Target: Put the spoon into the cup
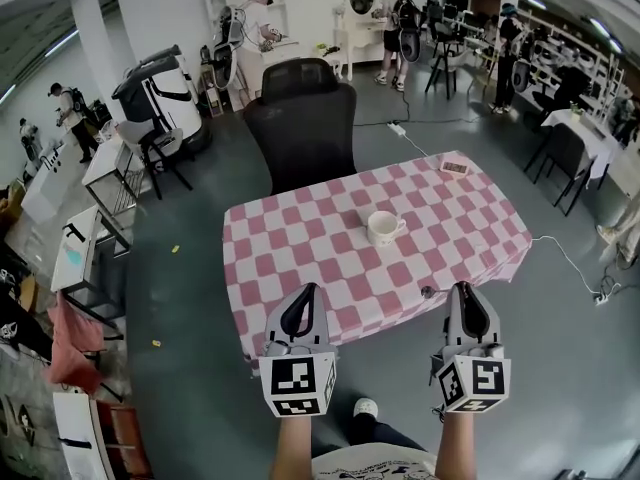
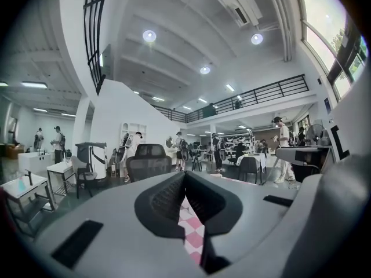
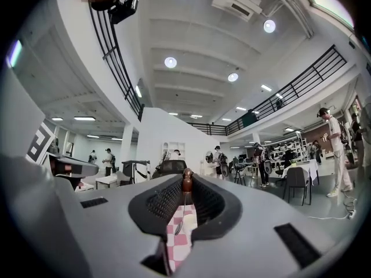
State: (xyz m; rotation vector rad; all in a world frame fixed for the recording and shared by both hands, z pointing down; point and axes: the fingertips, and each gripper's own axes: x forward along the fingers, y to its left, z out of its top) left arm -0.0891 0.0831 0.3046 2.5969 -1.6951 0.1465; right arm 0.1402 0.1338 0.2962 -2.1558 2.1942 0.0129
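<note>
A white cup (image 1: pixel 384 227) with its handle to the right stands near the middle of the pink-and-white checked table (image 1: pixel 300 258). Both grippers hang side by side over the table's near edge and point level toward the cup. My right gripper (image 1: pixel 466 290) (image 3: pixel 186 177) is shut on a thin spoon (image 3: pixel 185 185). Its brown handle end is pinched at the jaw tips, and the shaft and bowl hang down over the cloth. My left gripper (image 1: pixel 306 291) (image 2: pixel 185 174) has its jaws together with nothing between them. The cup is not seen in the left gripper view.
A small reddish box (image 1: pixel 455 167) lies at the table's far right corner. A black office chair (image 1: pixel 303 118) stands behind the far edge. Other tables, chairs and several people fill the hall beyond. A cable (image 1: pixel 570 263) runs along the floor at the right.
</note>
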